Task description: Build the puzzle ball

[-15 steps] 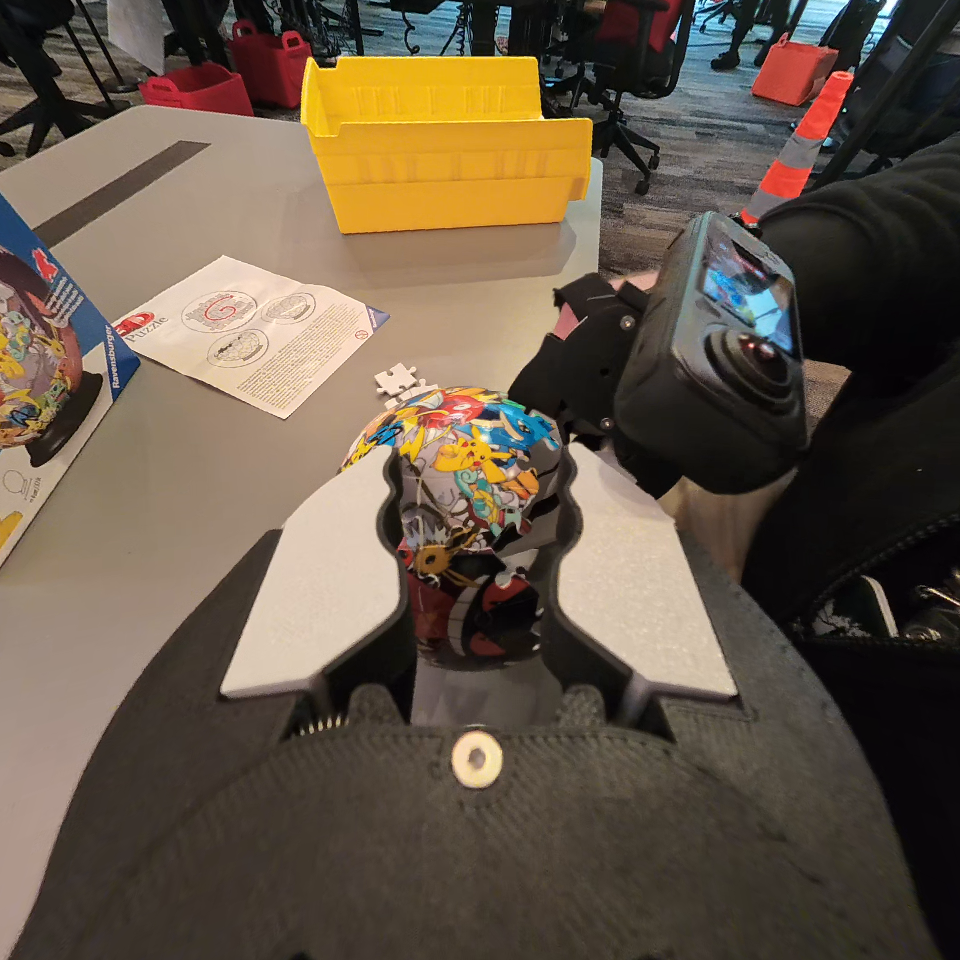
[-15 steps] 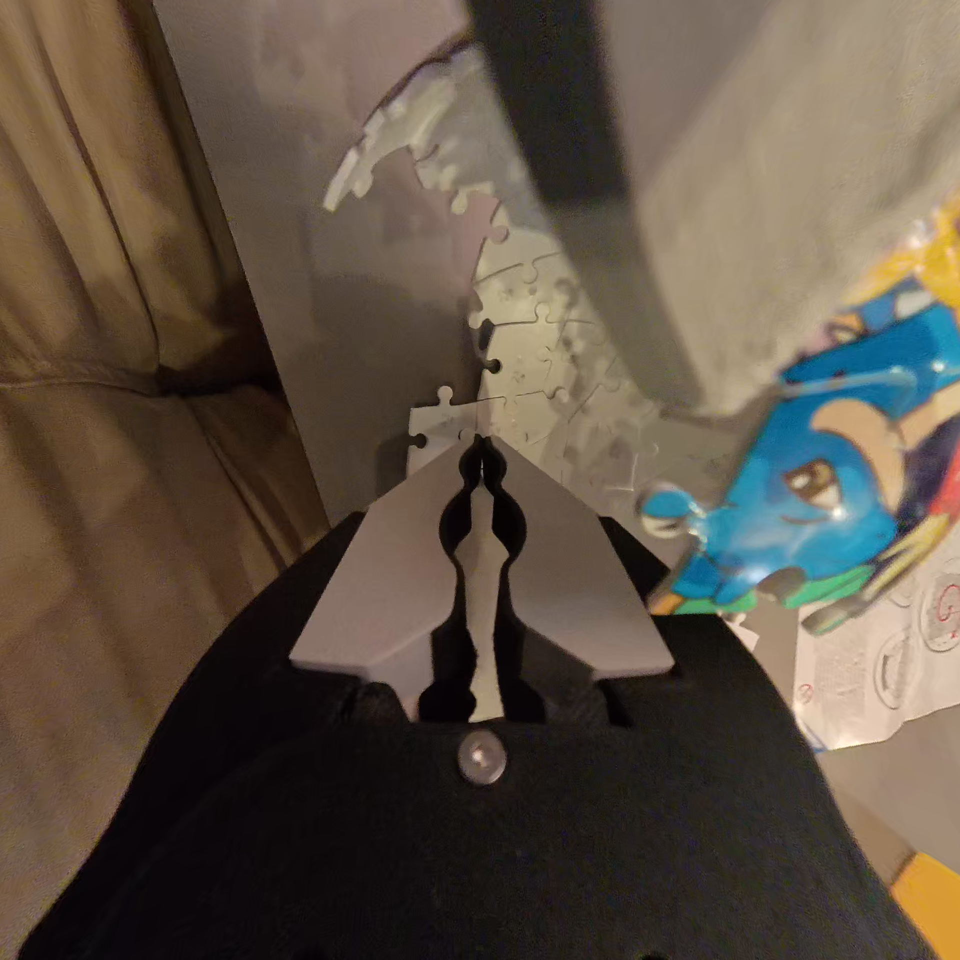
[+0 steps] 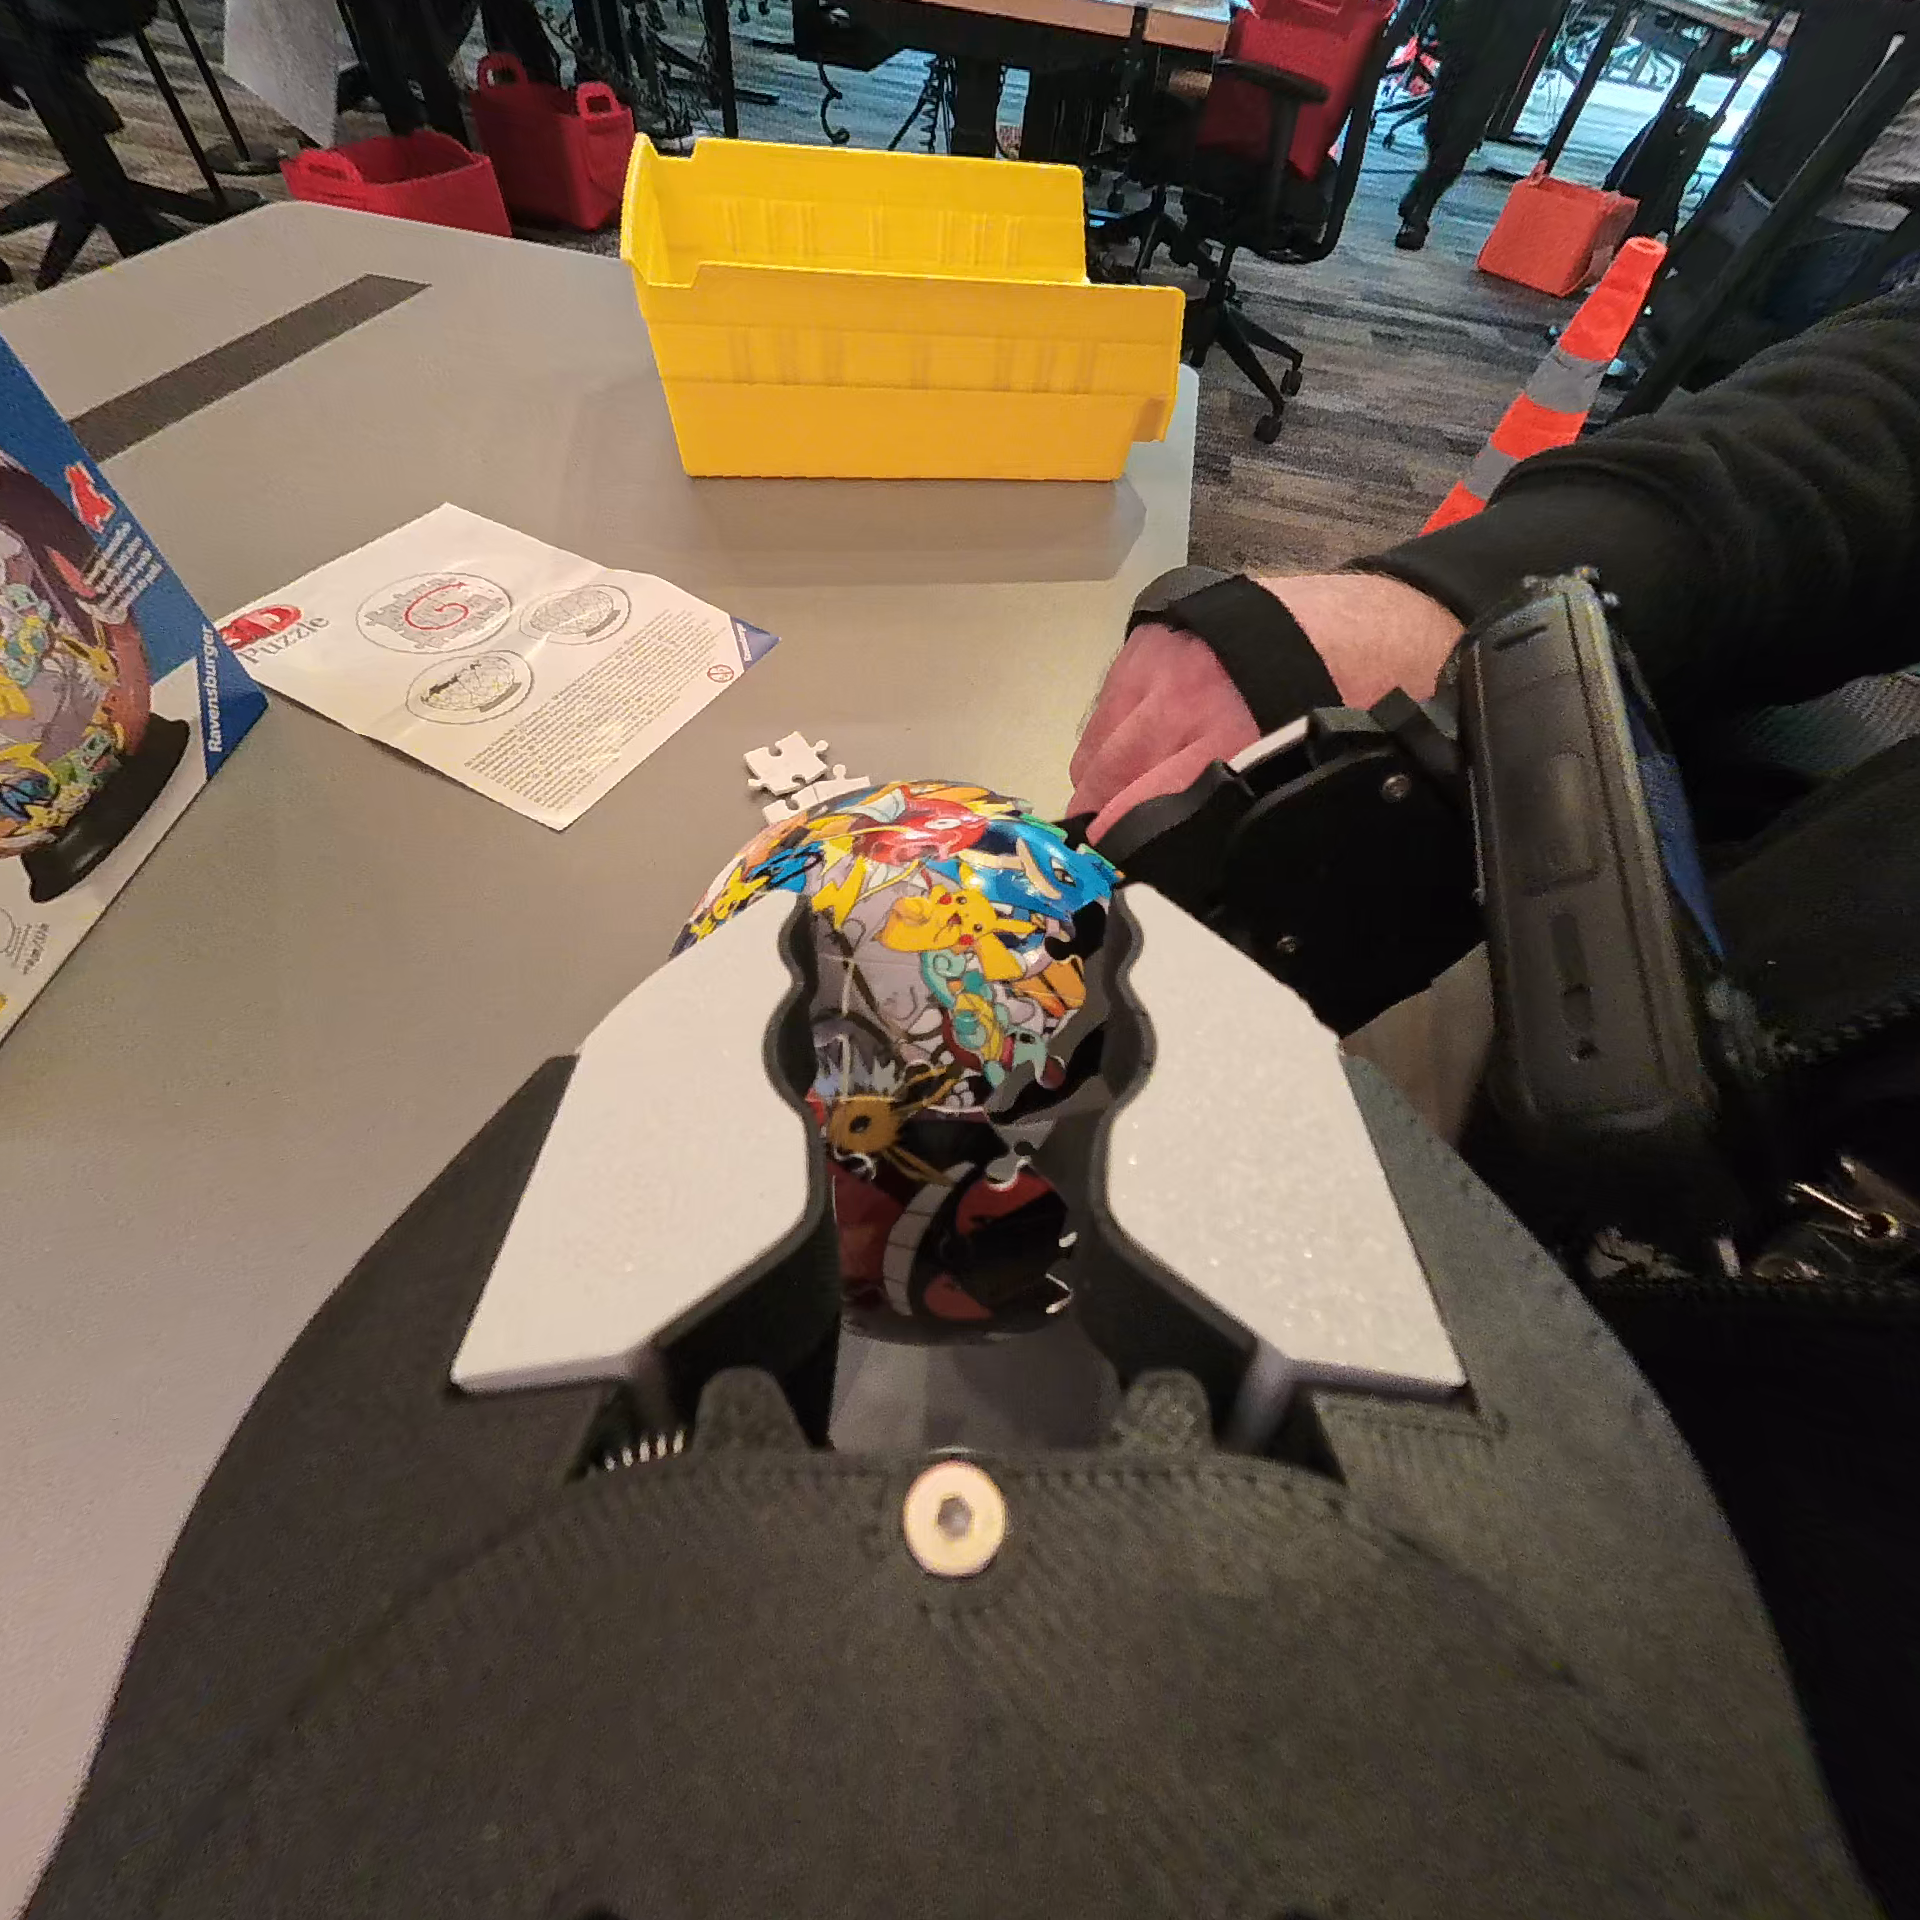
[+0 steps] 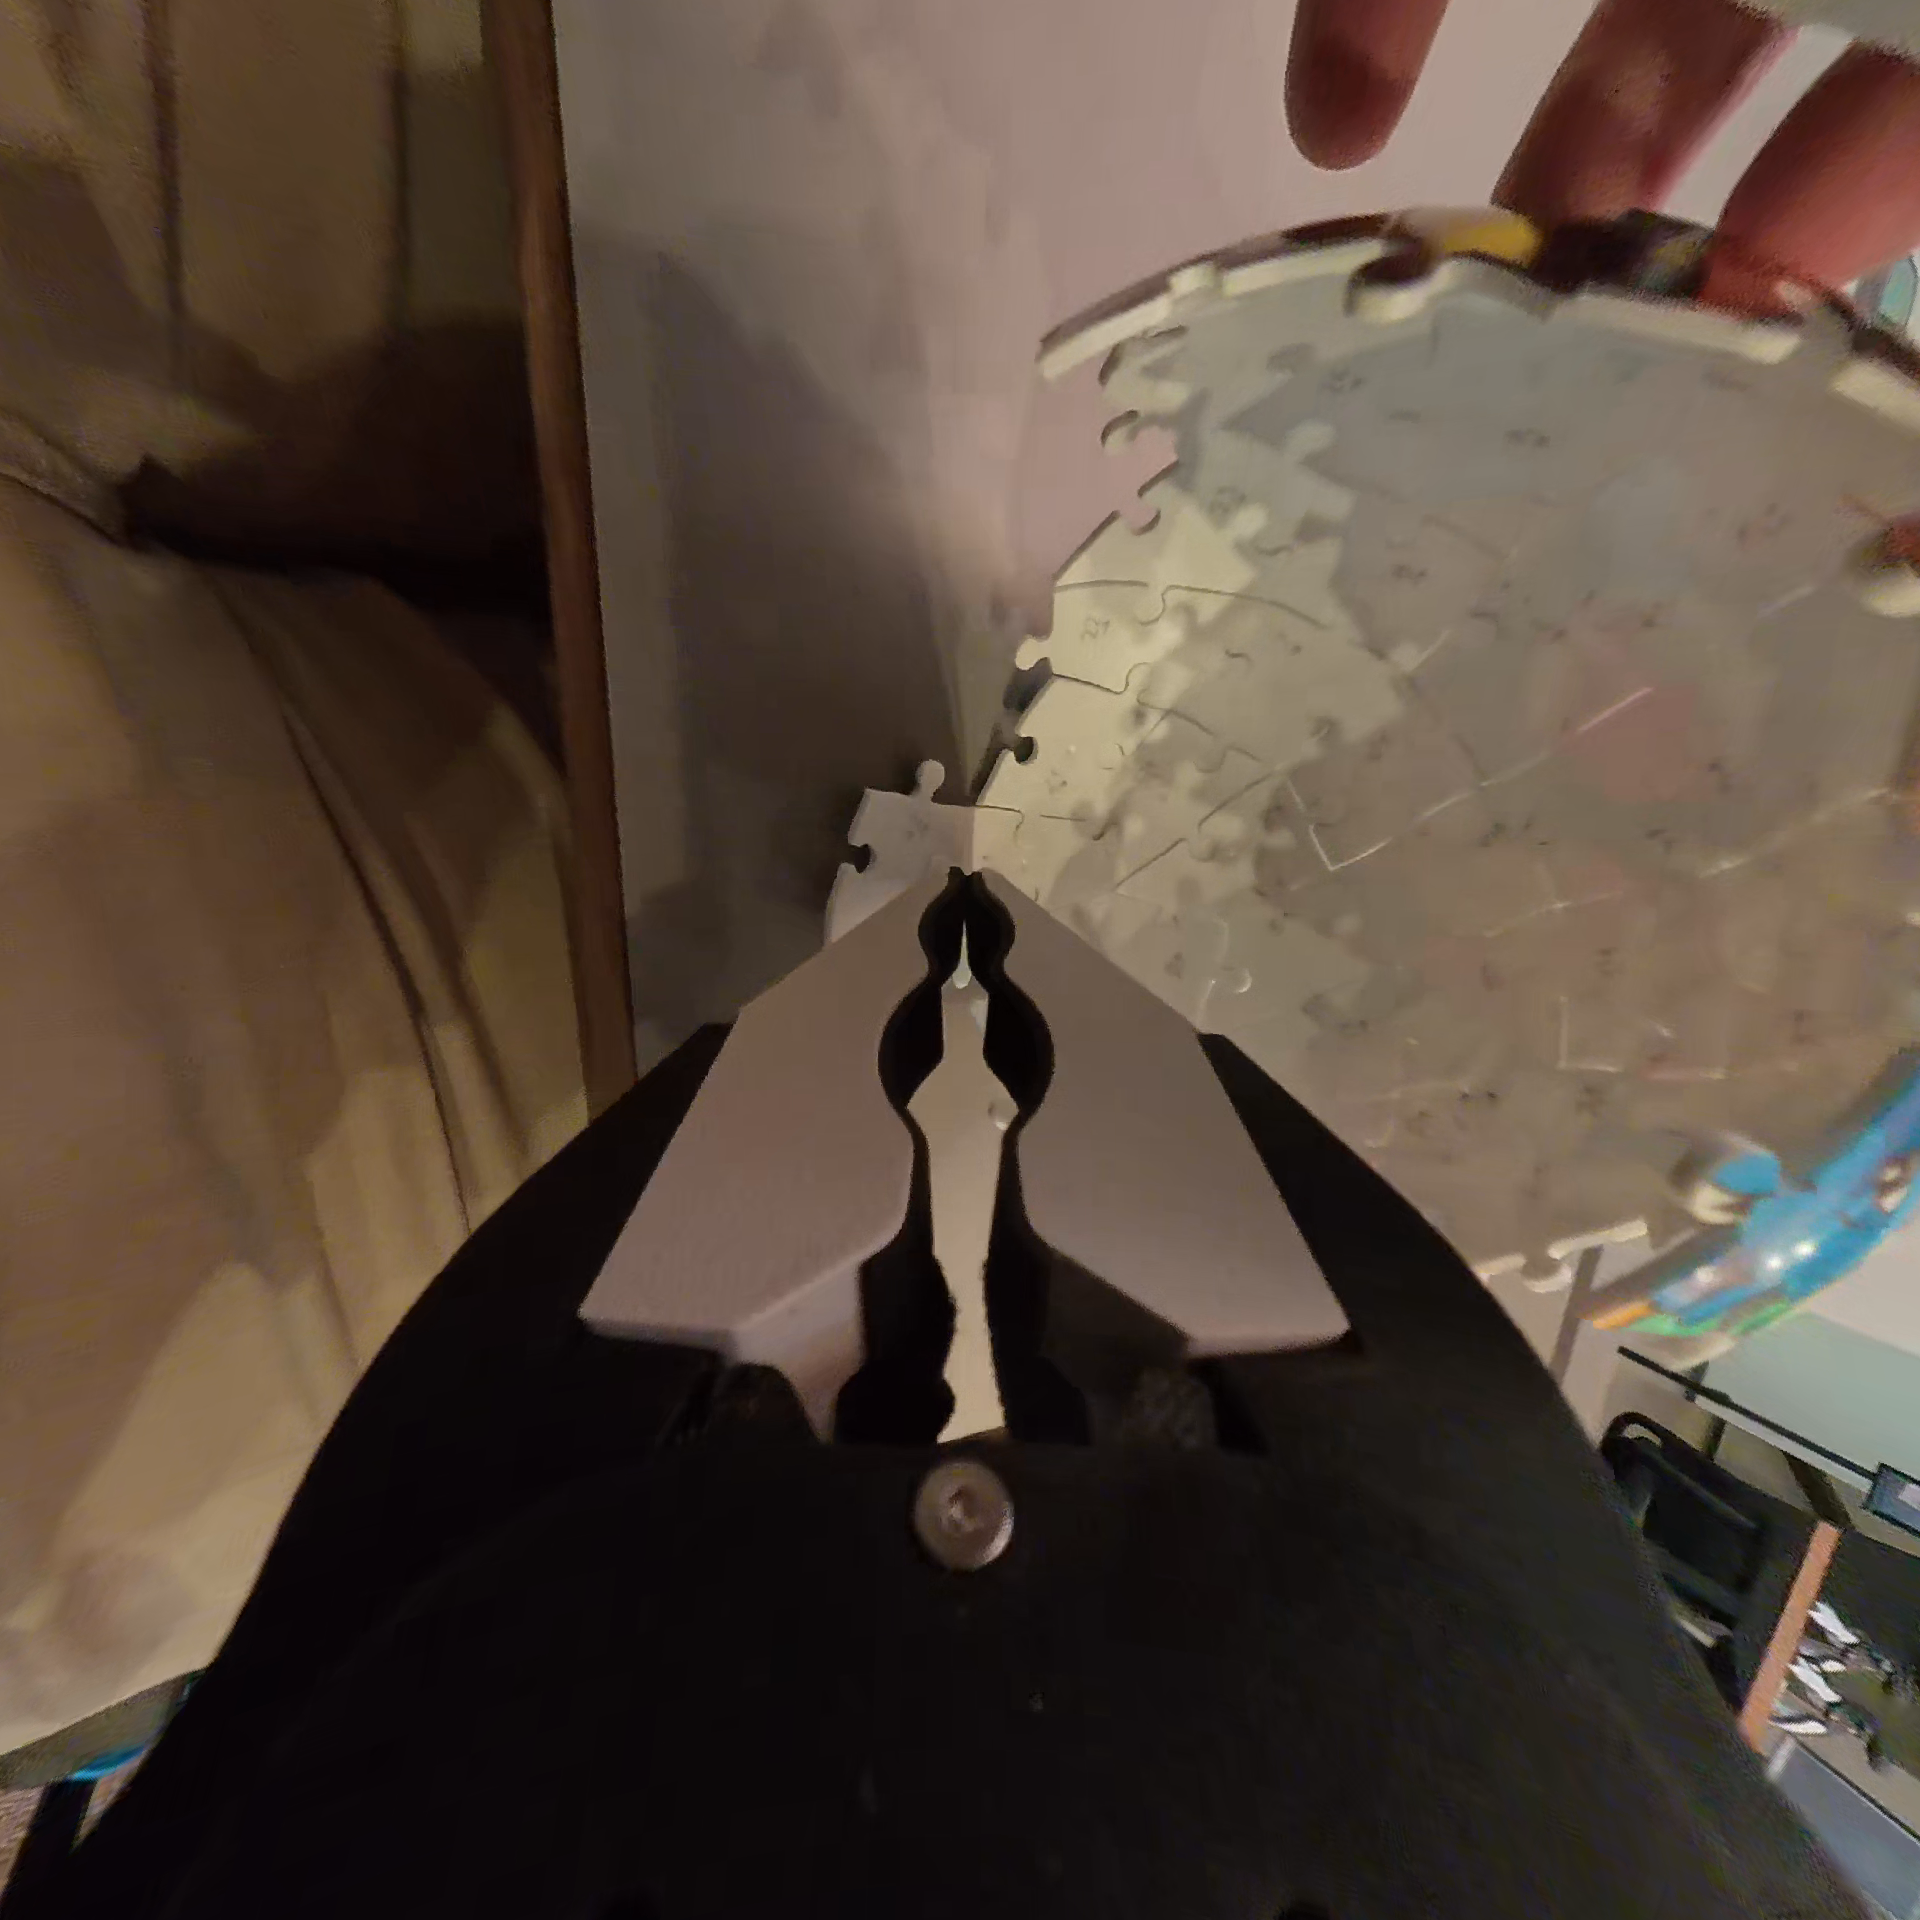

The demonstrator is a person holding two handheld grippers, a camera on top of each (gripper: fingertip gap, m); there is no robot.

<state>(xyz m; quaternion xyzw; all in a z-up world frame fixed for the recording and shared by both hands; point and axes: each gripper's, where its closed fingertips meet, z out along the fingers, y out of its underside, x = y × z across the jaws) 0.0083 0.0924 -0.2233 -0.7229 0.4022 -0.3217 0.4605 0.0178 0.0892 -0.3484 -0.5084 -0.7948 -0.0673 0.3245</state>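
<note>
Left tool (image 3: pixel 951 1049) stands with its grey fingers spread wide. Right tool (image 4: pixel 966 883) has its tips pinched together. A bare hand (image 3: pixel 1164 717), black-sleeved, curls beside it.

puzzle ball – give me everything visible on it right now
The puzzle ball is a partly built shell of glossy curved interlocking pieces, printed outside with bright cartoon art, plain pale grey inside. Its open edge is jagged with tabs and gaps. It sits between the left gripper fingers, low over the grey table. The right gripper, jaws nearly closed, pinches a piece at the shell's rim. Bare fingertips touch the far edge.
</note>
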